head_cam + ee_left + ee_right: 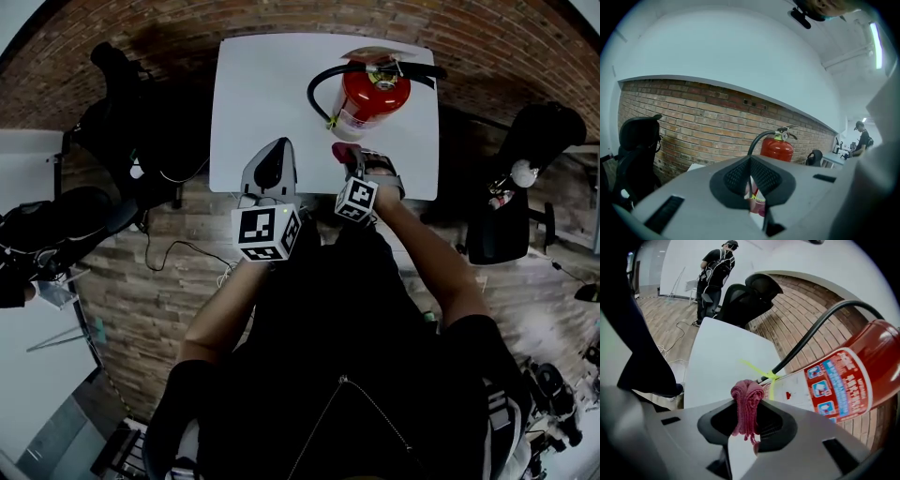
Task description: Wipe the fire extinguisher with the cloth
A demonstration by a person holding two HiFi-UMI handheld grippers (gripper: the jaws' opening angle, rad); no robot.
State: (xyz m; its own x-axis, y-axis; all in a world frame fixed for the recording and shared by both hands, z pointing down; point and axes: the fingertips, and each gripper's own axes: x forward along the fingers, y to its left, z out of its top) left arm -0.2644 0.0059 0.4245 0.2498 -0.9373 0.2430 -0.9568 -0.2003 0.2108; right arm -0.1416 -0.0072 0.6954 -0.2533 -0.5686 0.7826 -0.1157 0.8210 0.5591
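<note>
A red fire extinguisher (373, 94) with a black hose (319, 86) stands upright at the far right of the white table (262, 103). My right gripper (349, 161) is shut on a folded pink cloth (341, 150), just short of the extinguisher's base. In the right gripper view the cloth (747, 404) sticks up between the jaws, close to the extinguisher's white label (834, 385) and a yellow tie (761, 371). My left gripper (272, 169) hovers over the table's near edge, shut and holding nothing. The extinguisher (777, 147) shows beyond it.
A brick wall (693, 122) runs behind the table. Black office chairs stand at the left (122, 84) and the right (525, 141). Cables (178, 253) lie on the wood floor. A person (717, 268) stands far off by another chair.
</note>
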